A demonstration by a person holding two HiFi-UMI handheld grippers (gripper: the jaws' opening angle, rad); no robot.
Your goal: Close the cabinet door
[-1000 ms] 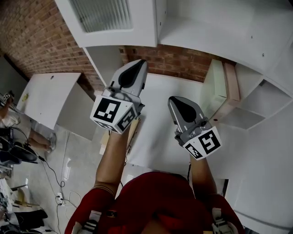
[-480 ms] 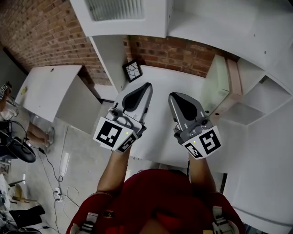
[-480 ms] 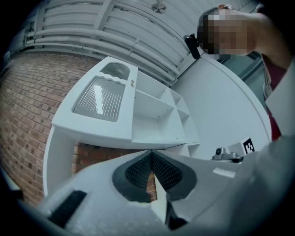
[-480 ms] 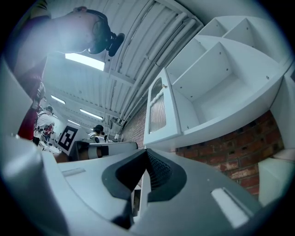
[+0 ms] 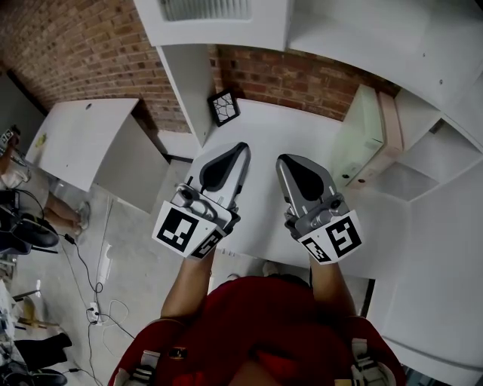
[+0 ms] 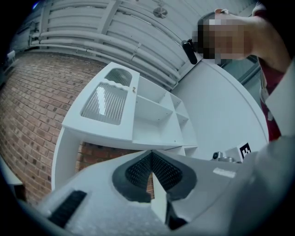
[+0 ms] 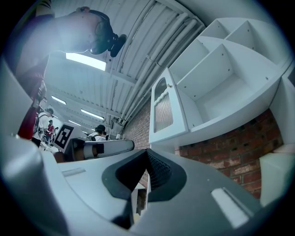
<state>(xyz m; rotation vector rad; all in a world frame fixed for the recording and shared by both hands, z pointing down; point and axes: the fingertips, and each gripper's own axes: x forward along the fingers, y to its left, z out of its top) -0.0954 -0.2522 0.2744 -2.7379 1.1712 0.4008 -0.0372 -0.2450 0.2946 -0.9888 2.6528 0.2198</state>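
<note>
The white upper cabinet's door with its ribbed glass pane (image 5: 204, 9) (image 6: 105, 102) (image 7: 162, 110) lies flush with the cabinet front, beside open white shelves (image 6: 154, 115) (image 7: 216, 73). Both grippers hang side by side below it, over a white desk (image 5: 264, 128), and touch nothing. My left gripper (image 5: 232, 153) (image 6: 151, 159) is shut, its ribbed pads pressed together with nothing between them. My right gripper (image 5: 291, 163) (image 7: 147, 159) is shut and empty too. The two point up toward the cabinet, well short of the door.
A small dark-patterned frame (image 5: 225, 107) leans at the back of the desk against the brick wall (image 5: 302, 79). A pale panel with a pink edge (image 5: 375, 132) stands at the desk's right. Another white table (image 5: 79, 147) and floor cables (image 5: 90, 290) lie to the left.
My left gripper has dropped and drawn back from the cabinet to sit level with the right one. The small frame has come into view. The right gripper has hardly shifted.
</note>
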